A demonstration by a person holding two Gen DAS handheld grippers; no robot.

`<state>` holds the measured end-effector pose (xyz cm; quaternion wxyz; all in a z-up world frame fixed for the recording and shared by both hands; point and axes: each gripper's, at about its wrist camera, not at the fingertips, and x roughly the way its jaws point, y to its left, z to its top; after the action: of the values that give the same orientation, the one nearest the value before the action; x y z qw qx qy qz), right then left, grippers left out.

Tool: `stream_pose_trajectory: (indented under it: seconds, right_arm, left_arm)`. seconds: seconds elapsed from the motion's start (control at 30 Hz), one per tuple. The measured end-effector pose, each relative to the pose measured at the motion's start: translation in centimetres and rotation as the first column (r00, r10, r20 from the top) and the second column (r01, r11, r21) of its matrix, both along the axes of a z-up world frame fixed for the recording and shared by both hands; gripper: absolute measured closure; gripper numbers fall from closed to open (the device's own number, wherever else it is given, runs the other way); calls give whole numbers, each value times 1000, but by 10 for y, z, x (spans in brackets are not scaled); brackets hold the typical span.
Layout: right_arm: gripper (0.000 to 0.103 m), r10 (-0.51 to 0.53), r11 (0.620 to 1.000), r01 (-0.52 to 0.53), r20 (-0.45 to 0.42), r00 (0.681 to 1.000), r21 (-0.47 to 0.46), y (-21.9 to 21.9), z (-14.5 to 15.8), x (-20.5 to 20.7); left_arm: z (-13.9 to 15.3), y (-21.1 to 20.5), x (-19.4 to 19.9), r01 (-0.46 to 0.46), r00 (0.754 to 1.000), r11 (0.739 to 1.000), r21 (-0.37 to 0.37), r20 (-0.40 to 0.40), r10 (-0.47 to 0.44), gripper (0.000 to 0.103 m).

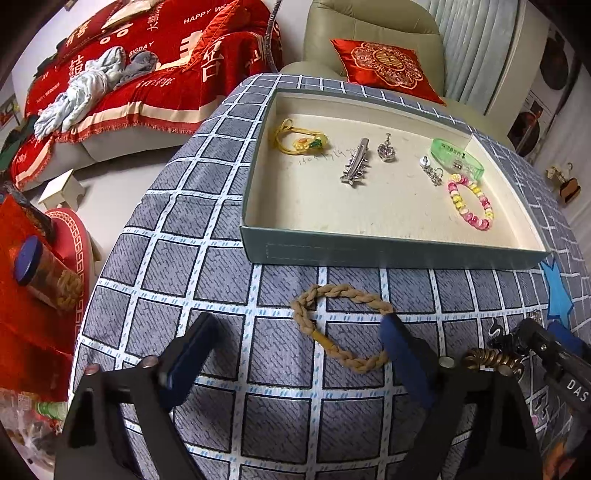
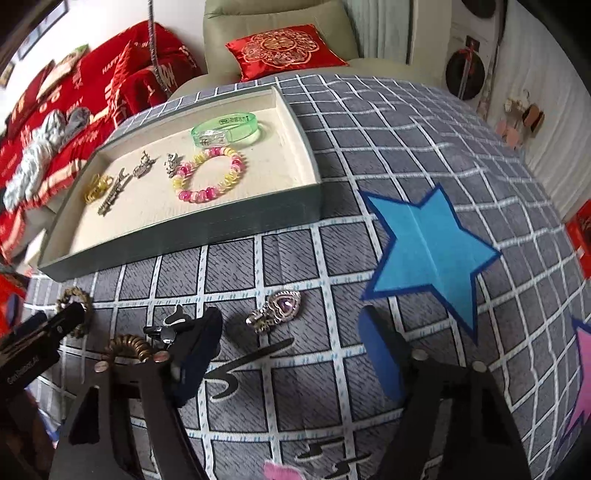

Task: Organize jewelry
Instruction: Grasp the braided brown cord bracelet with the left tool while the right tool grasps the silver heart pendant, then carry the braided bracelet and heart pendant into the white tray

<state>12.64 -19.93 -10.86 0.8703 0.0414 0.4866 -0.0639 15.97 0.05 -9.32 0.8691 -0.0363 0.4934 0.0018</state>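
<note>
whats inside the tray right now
Inside the tray: a yellow hair tie, silver clip, heart charm, small silver piece, green bangle and pink-yellow bead bracelet. The near wall hides a floor strip.

Probably home: sofa [image 1: 147,92], armchair [image 1: 369,33].

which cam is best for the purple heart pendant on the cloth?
Right wrist view: the purple heart pendant lies unobstructed on the cloth, between the open fingers of the right gripper. In the left wrist view it is only a sliver at the right edge, mostly hidden.
</note>
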Motion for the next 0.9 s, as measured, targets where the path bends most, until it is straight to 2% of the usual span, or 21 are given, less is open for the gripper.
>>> stream_pose_trajectory:
  seconds: [0.13, 0.2, 0.3, 0.37, 0.43, 0.53, 0.57, 0.73, 0.9]
  right_arm:
    - [42, 9, 1000, -9, 10, 1000, -26, 3, 1, -1]
    - [56, 15, 999, -15, 13, 1000, -29, 4, 2, -1]
    - [72, 30, 999, -30, 16, 999, -26, 6, 3, -1]
    - [72, 36, 999, -35, 17, 999, -20, 5, 3, -2]
    - [72, 37, 999, -38, 23, 999, 6, 2, 4, -3]
    - [79, 35, 998, -37, 41, 999, 53, -5, 7, -6]
    - [85, 35, 997, -38, 43, 998, 66, -7, 8, -7]
    - [85, 23, 991, -28, 38, 999, 132, -19, 8, -12]
    - [85, 14, 983, -23, 54, 998, 184, -26, 14, -18]
  left_arm:
    - [1, -5, -3, 14, 1000, 1000, 12, 15, -14, 7]
    - [2, -7, -4, 27, 999, 1000, 12, 21, -27, 13]
    - [5, -12, -7, 43, 998, 999, 15, 40, -44, 32]
    - [8, -15, -9, 64, 996, 998, 14, 56, -65, 62]
    - [9, -16, -10, 85, 995, 996, 6, 59, -85, 74]
    - [9, -13, -12, 110, 992, 993, -35, 63, -108, 81]
    - [10, -12, -12, 114, 992, 992, -44, 63, -111, 81]
    - [12, -8, -18, 151, 987, 985, -87, 69, -146, 80]
    - [21, -7, -23, 178, 981, 979, -98, 89, -170, 81]
